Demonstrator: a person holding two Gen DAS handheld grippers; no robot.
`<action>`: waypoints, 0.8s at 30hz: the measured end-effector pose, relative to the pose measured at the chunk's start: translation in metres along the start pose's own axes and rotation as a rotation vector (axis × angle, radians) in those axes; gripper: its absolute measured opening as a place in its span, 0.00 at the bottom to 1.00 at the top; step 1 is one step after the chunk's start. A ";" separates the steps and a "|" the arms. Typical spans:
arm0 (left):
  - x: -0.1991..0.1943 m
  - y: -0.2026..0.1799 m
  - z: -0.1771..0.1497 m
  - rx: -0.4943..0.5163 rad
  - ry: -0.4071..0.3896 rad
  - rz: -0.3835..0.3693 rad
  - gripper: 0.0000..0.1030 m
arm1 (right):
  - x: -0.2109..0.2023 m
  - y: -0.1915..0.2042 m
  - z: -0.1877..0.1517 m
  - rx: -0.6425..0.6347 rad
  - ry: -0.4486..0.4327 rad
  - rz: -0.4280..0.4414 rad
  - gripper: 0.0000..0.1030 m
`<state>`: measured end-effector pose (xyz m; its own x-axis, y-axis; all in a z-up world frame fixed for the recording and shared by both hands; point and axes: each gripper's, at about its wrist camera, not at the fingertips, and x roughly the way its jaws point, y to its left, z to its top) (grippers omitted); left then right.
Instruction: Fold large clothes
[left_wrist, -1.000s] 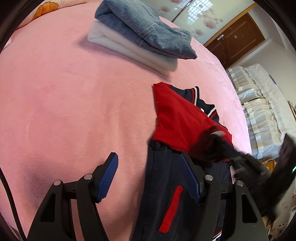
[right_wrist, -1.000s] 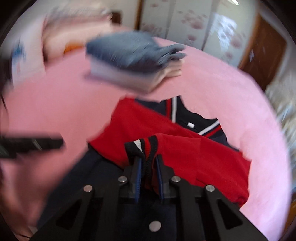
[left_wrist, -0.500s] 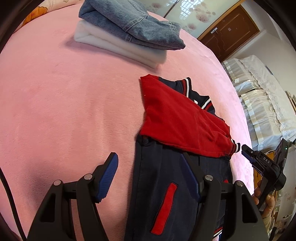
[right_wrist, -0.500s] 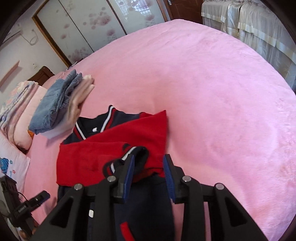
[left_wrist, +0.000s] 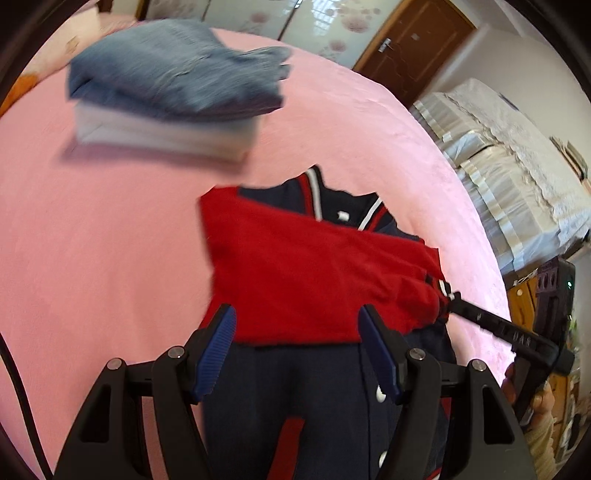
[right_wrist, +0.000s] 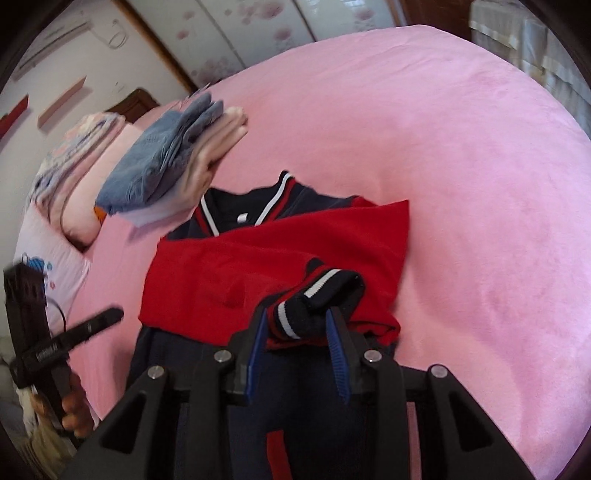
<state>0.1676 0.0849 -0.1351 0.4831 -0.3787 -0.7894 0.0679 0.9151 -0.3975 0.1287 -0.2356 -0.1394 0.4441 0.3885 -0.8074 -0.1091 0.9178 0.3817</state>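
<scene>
Jacket (left_wrist: 314, 280) lies on pink bed (left_wrist: 110, 240), red sleeves folded across chest, lower half cut off by frame. Left gripper (left_wrist: 297, 354) open above it, empty. Right gripper (right_wrist: 299, 345) has just opened; striped cuff (right_wrist: 314, 295) loose between jaws. Stack (left_wrist: 173, 96) blurred.

Both claws are matte black plastic frames with triangular cut-outs and round silver screws at the pivots. The left claw (left_wrist: 297, 350) fills the lower part of its own view, each finger faced with a ribbed blue pad (left_wrist: 218, 354); a thin black cable (left_wrist: 16, 387) runs down the lower left edge. The right claw (right_wrist: 299, 354) has the same blue pads. Seen from the side, each long black finger carries small pale lettering. At the lower right of the left view, a cream knitted sleeve (left_wrist: 541, 439) covers the wrist.
</scene>
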 end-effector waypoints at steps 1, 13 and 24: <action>0.004 -0.004 0.004 0.011 0.001 -0.004 0.65 | 0.002 0.002 0.000 -0.017 0.002 -0.007 0.36; 0.051 -0.017 0.014 0.018 0.081 -0.011 0.65 | 0.037 -0.015 0.019 -0.048 0.080 0.111 0.49; 0.065 -0.017 0.010 0.048 0.094 0.048 0.65 | 0.012 -0.011 0.021 -0.185 -0.123 0.018 0.19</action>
<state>0.2068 0.0456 -0.1752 0.4025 -0.3433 -0.8486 0.0895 0.9373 -0.3368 0.1539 -0.2429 -0.1435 0.5447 0.4028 -0.7356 -0.2747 0.9144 0.2973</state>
